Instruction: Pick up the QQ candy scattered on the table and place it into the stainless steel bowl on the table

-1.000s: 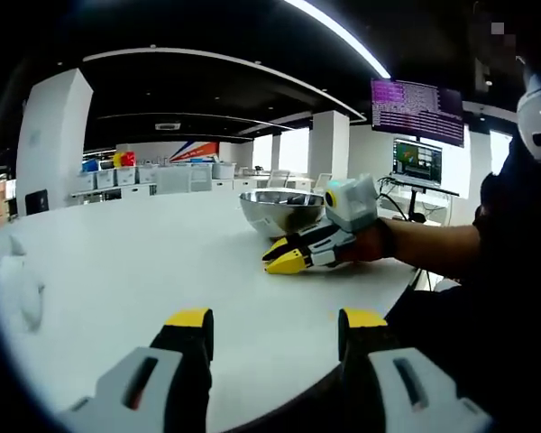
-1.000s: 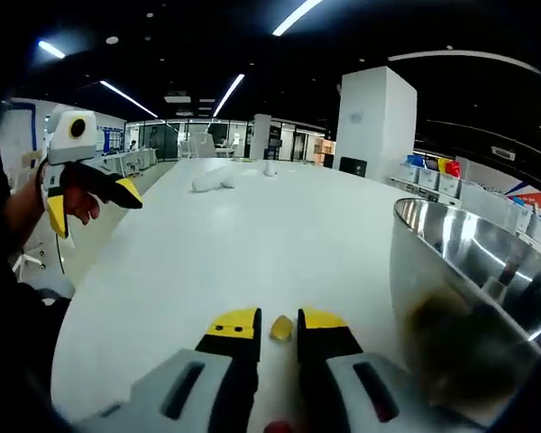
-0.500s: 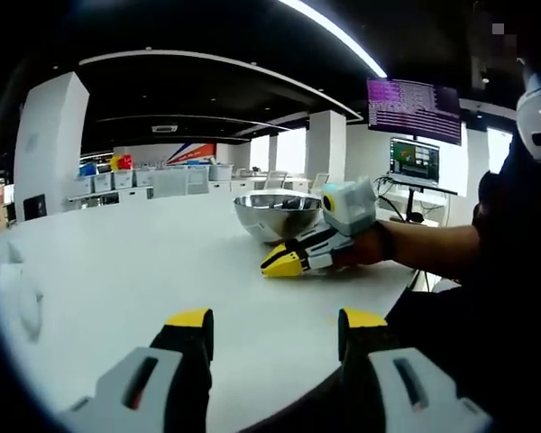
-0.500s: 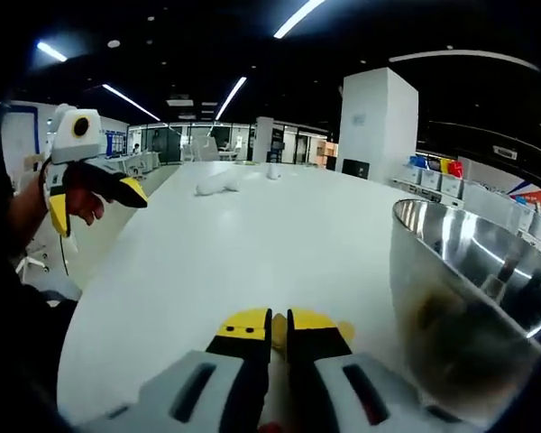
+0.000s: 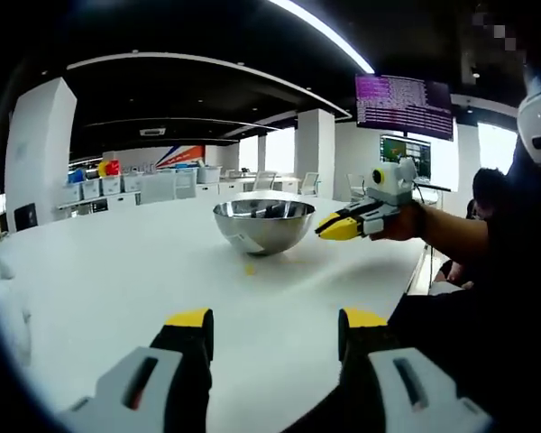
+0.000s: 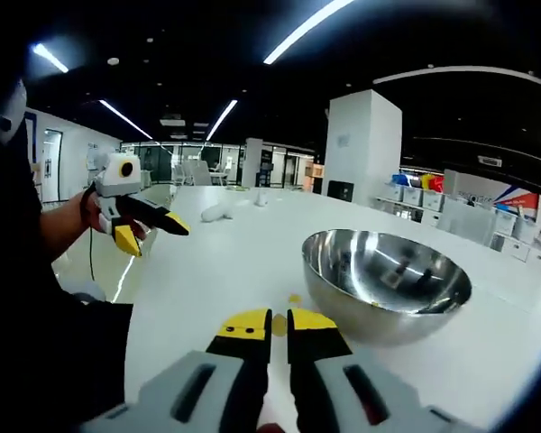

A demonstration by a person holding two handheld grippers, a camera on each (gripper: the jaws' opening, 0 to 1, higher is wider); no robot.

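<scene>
The stainless steel bowl (image 5: 263,224) stands on the white table (image 5: 117,280), and it sits to the right in the right gripper view (image 6: 386,280). One small yellow QQ candy (image 5: 249,268) lies on the table just in front of the bowl (image 6: 294,298). My right gripper (image 6: 279,327) is shut on another yellow candy (image 6: 279,323) and is held up off the table. In the left gripper view it hangs (image 5: 332,229) to the right of the bowl, at about rim height. My left gripper (image 5: 276,323) is open and holds nothing, low over the table's near edge (image 6: 153,236).
White objects (image 6: 218,212) lie at the far end of the table. A person's dark sleeve and body (image 5: 487,271) stand along the table's edge. Monitors (image 5: 404,104) and shelves of boxes (image 5: 90,185) are in the background.
My right gripper shut on the candy beside the bowl, lifted off the table and drew back from the bowl. A second candy now shows on the table. My left gripper stayed open.
</scene>
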